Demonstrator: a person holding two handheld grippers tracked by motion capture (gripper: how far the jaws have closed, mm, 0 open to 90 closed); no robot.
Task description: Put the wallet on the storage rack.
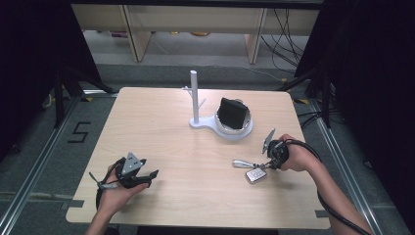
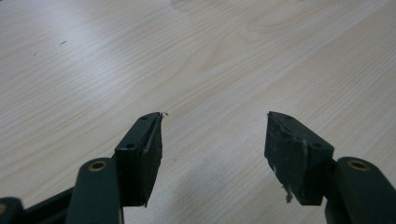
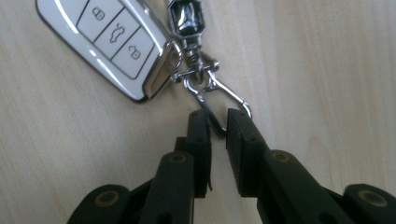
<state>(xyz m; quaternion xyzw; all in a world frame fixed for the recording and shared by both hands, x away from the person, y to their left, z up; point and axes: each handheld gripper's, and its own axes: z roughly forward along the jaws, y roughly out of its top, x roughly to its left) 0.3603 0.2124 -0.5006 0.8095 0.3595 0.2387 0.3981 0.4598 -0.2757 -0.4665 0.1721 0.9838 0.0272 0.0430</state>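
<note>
My right gripper [image 1: 266, 164] lies low on the table [image 1: 161, 142], jaws nearly together around the silver carabiner clip [image 3: 219, 100] of the one car key fob [image 1: 255, 175]; whether the pads pinch the clip I cannot tell. The fob lies flat at the table's near right. My left gripper [image 2: 215, 149] rests far left, released, bare wood between its jaws. Beyond, clear of both, stand one white peg stand [image 1: 195, 98] and one black pouch [image 1: 232, 113] in its dish. My right gripper view shows the fob's three buttons; the high view shows a second silver piece [image 1: 241, 163] on the chain.
</note>
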